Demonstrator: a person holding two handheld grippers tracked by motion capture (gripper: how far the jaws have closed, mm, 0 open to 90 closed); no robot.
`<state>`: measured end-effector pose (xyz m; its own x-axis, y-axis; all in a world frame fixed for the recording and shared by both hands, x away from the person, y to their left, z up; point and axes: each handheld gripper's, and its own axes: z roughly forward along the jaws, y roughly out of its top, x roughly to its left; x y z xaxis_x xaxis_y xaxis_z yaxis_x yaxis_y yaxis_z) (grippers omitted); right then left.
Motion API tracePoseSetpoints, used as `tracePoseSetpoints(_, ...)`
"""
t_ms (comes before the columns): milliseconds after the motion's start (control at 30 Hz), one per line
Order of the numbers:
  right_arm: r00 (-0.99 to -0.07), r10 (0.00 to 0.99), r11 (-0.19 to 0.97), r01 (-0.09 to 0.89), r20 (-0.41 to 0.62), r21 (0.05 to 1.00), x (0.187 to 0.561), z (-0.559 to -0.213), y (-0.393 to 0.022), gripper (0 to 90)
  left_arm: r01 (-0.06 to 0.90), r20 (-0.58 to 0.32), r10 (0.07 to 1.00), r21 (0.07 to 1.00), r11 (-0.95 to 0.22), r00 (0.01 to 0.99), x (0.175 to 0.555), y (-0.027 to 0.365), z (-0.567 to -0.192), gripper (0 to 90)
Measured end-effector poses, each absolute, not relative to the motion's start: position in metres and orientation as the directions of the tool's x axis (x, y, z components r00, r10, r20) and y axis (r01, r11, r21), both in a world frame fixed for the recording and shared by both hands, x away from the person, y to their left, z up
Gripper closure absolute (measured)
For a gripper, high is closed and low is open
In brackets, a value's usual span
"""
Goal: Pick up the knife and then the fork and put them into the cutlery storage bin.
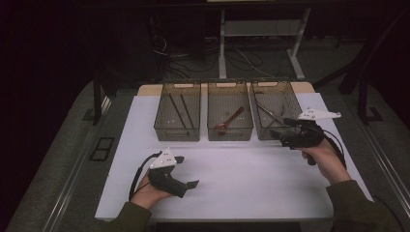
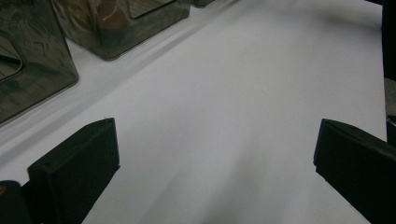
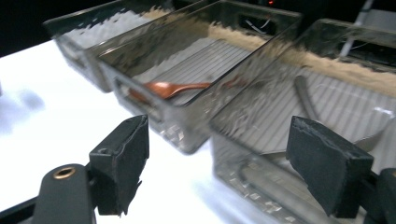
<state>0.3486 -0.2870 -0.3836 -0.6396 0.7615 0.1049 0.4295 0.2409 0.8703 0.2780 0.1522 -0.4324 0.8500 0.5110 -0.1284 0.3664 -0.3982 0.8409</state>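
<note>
Both claws are spread and empty: my right claw (image 1: 283,131) hovers at the right bin's (image 1: 275,135) near wall, my left claw (image 1: 186,171) well short of it.

I see a white table (image 1: 232,183) carrying three smoky, see-through grey bins (image 1: 230,117) with ribbed floors. The middle bin holds a copper-brown spoon (image 3: 173,87); the right bin (image 3: 327,107) holds silver-grey cutlery (image 3: 306,95); the left bin (image 1: 177,117) holds dark sticks (image 1: 181,110). My left gripper (image 1: 186,171) and right gripper (image 1: 283,126) are black, each topped with a pale grey plate. My sleeves (image 1: 130,217) are olive green.
</note>
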Motion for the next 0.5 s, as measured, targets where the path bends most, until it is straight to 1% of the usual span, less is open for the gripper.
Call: tracePoseSetpoints(500,-0.673,0.732,0.27,0.43,0.106,0.862,0.318,-0.404,-0.278,18.8,0.366,-0.133,0.512,0.847,-0.386,0.848,0.277,0.154,-0.431,0.0)
